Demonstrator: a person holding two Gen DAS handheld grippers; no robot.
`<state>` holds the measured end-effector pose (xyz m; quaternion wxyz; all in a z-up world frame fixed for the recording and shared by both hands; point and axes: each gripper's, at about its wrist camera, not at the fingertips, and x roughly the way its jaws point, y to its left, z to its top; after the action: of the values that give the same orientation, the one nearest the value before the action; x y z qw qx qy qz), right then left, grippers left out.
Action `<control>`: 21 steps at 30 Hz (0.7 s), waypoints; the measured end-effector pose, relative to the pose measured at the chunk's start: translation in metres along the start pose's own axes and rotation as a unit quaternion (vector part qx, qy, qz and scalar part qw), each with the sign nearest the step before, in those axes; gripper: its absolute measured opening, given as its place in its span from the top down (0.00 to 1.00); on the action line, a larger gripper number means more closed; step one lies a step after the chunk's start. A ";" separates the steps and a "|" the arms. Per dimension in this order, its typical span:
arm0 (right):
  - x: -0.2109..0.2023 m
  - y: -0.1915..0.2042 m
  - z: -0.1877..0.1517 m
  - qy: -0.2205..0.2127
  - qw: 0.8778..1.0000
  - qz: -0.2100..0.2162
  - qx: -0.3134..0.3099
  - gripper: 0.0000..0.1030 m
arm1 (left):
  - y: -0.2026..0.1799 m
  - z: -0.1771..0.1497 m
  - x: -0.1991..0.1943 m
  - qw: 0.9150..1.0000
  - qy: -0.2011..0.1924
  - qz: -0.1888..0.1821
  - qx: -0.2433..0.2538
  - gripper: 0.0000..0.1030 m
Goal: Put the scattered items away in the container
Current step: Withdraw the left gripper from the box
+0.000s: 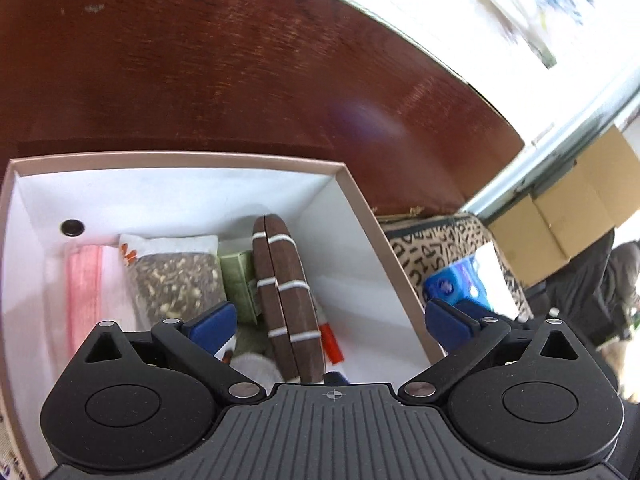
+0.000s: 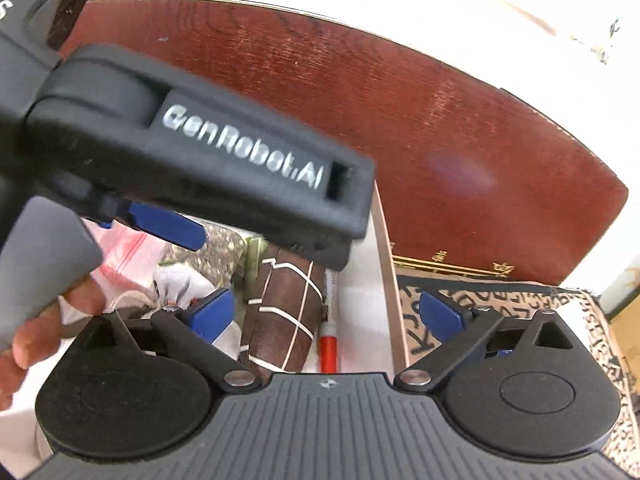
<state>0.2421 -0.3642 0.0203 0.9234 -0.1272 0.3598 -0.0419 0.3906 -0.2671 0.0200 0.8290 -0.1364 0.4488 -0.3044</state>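
Your left gripper (image 1: 330, 316) hangs wide apart and holds nothing, above the white box (image 1: 360, 216) on the dark counter (image 1: 240, 80). Your right gripper (image 2: 326, 312) is spread just as wide, its view half blocked by the left gripper's body. In the box lie a brown wooden piece bound with white cord (image 1: 286, 300), a seed packet (image 1: 176, 280), a pink bag (image 1: 82, 288) and a red marker (image 2: 328, 344). A patterned cloth (image 1: 432, 252) lies just beside the box.
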 end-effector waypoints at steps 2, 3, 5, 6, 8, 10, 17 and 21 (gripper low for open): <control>-0.011 0.004 -0.004 0.000 1.000 -0.002 -0.008 0.03 | -0.004 -0.005 -0.007 1.000 0.000 0.002 0.008 0.00; -0.012 0.011 -0.003 0.000 1.000 -0.003 -0.013 0.03 | -0.006 -0.007 -0.011 1.000 0.000 0.003 0.010 0.00; -0.007 0.002 0.000 -0.002 1.000 -0.006 -0.023 0.03 | -0.010 -0.012 -0.021 1.000 0.000 0.006 0.016 0.00; -0.008 -0.002 -0.001 -0.004 1.000 -0.008 -0.026 0.03 | -0.012 -0.015 -0.026 1.000 0.000 0.007 0.018 0.00; -0.017 0.002 0.004 -0.009 1.000 -0.011 -0.024 0.03 | -0.016 -0.020 -0.036 1.000 -0.001 0.009 0.022 0.00; -0.026 -0.001 0.009 -0.014 1.000 -0.007 -0.014 0.03 | -0.020 -0.027 -0.049 1.000 -0.003 0.010 0.026 0.00; -0.087 -0.003 0.002 -0.051 0.998 0.023 0.034 0.01 | -0.034 -0.064 -0.107 0.999 -0.027 -0.002 0.043 0.00; -0.120 0.012 -0.010 -0.080 0.995 0.051 0.033 0.01 | -0.037 -0.096 -0.151 0.997 -0.059 -0.013 0.047 0.00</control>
<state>0.1467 -0.3348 0.0885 0.9538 -0.0815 0.2891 0.0041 0.2352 -0.1972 0.0847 0.8555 -0.1201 0.3828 -0.3272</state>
